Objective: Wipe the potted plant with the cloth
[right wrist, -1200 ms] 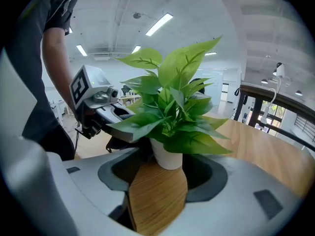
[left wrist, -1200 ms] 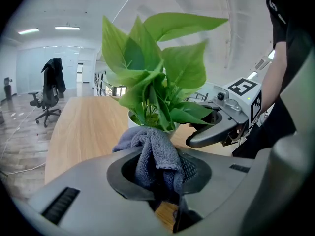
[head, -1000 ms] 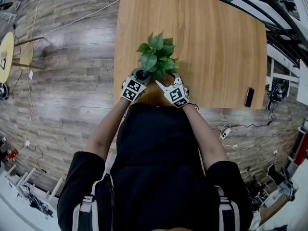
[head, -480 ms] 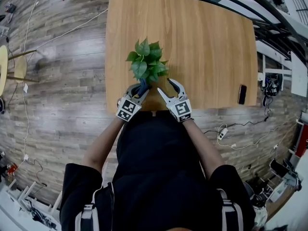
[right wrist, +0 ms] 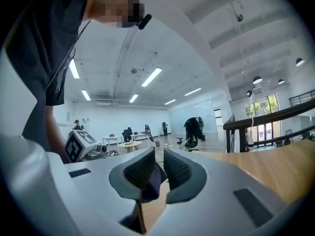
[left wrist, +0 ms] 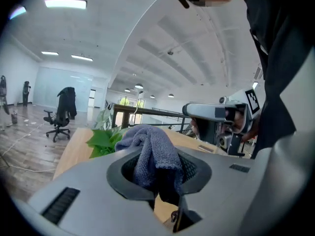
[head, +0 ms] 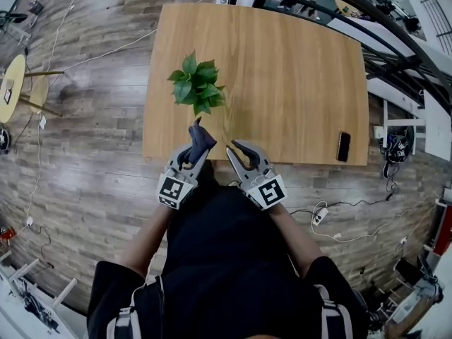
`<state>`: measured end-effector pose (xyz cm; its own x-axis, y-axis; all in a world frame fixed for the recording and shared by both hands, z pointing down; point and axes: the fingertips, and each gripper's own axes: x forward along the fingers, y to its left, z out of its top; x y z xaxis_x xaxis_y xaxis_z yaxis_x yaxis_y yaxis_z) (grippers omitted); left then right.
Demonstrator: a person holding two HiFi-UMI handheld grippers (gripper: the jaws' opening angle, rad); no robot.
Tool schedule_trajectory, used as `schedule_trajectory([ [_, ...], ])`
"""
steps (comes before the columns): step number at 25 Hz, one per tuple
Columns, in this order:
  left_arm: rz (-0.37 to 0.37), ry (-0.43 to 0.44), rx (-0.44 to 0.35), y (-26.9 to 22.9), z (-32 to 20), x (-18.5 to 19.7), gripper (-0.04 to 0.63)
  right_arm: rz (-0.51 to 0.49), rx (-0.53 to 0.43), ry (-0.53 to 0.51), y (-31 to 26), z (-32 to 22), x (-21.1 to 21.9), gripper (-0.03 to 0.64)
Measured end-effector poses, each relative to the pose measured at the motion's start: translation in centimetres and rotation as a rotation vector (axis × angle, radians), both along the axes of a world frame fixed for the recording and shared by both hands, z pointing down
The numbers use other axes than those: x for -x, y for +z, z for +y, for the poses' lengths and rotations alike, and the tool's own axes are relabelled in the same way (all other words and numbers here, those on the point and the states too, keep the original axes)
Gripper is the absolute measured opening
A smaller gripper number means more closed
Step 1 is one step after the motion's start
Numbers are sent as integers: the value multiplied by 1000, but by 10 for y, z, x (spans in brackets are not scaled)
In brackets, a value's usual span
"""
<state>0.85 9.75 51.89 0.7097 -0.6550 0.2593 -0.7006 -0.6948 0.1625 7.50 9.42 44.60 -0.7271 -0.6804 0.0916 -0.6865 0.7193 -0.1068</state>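
The left tongs (head: pixel 193 144) are clenched on the cloth (left wrist: pixel 147 149). It is bunched between the jaws, with a loose fold heaped over the tips and a tail hanging below. The right tongs (right wrist: pixel 158 170) grasp nothing. Their jaws have just been closing and now leave only a slit. A dark shape shows low in that slit, but it cannot be told whether it sits between the pads or beyond them. Both pairs are held side by side, near each other, over the near edge of the table (head: pixel 296 69).

The plant (head: pixel 196 85) stands ahead of the left tongs, apart from the cloth, and ahead and to the left of the right tongs. Nothing touches it yet. Its pot is hidden under the leaves.

The likely trouble is the pot. It seems light and stands close to the table's left edge, so a firm push from the cloth could slide or tip it. The right tongs, nearly closed, cannot steady it without reopening. The leaves are thin, and a bunched wad dragged hard could crease or tear them. The loose fold may also pull free.
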Motion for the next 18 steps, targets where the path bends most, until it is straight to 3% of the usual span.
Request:
schedule_trajectory([
  [3,41,-46,-51,-37,31,-31,112,31,-48,-44,-14,40,-12,35],
  [9,56,-143,-120,-76,88,-79,112,-61,29,18,-36,92,-53,20],
  [18,41,-192,-142,-83,130,-98,112,-52,-7,78,-45,126,-89,20],
])
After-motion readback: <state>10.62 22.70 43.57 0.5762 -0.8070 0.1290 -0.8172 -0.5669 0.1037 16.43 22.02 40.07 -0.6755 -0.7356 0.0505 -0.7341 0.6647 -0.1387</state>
